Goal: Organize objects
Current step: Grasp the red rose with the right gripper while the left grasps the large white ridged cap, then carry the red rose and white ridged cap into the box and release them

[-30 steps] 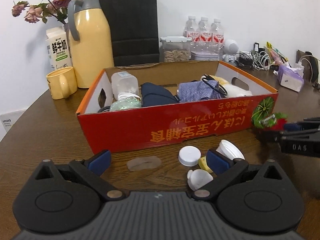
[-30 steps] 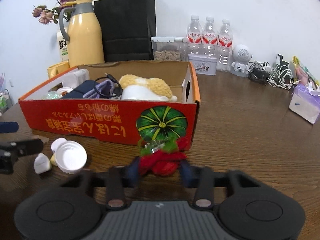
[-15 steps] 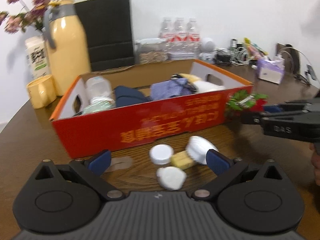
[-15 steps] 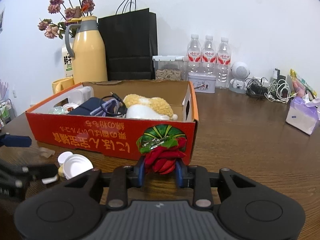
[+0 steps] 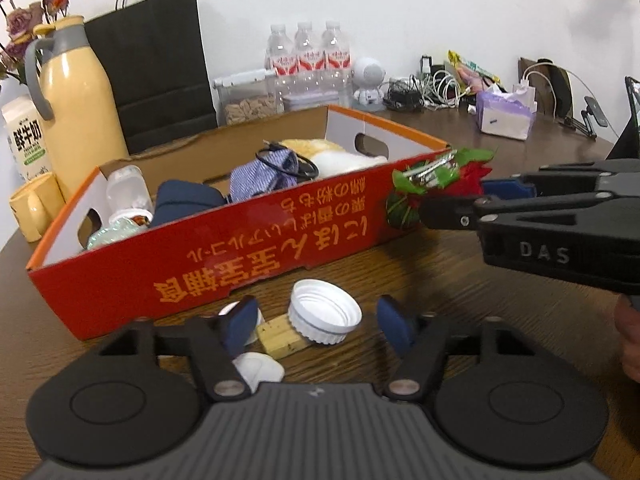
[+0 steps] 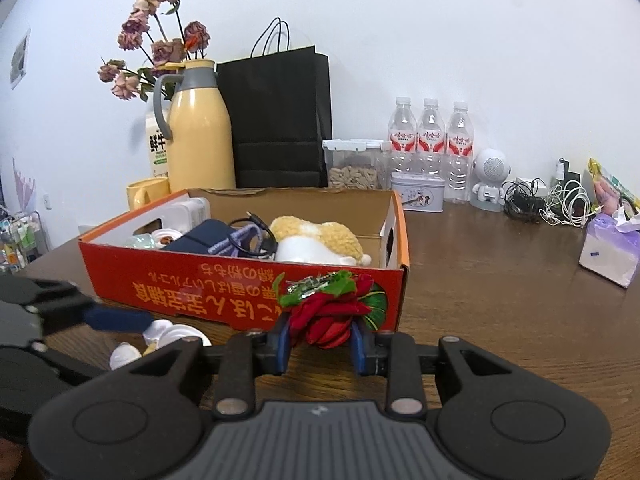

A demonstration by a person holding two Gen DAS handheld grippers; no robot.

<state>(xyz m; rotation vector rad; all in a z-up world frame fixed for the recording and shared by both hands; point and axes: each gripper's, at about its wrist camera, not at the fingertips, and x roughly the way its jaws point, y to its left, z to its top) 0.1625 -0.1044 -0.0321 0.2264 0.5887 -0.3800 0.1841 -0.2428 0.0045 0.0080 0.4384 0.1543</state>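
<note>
We see a lived-in home or small office corner: a dark wooden desk (image 6: pixel 500 292) against a white wall, its far edge lined with a yellow thermos jug (image 6: pixel 199 128), dried flowers (image 6: pixel 160 52), water bottles (image 6: pixel 430 136), a tissue pack (image 6: pixel 610 248) and tangled charger cables (image 6: pixel 560 204).

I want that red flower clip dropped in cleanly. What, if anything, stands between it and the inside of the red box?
Only the box's near wall. The right hand-held gripper holds the red flower clip just outside that wall, near its top edge. Beyond the rim, the plush toy fills that end, leaving little bare floor.
</note>
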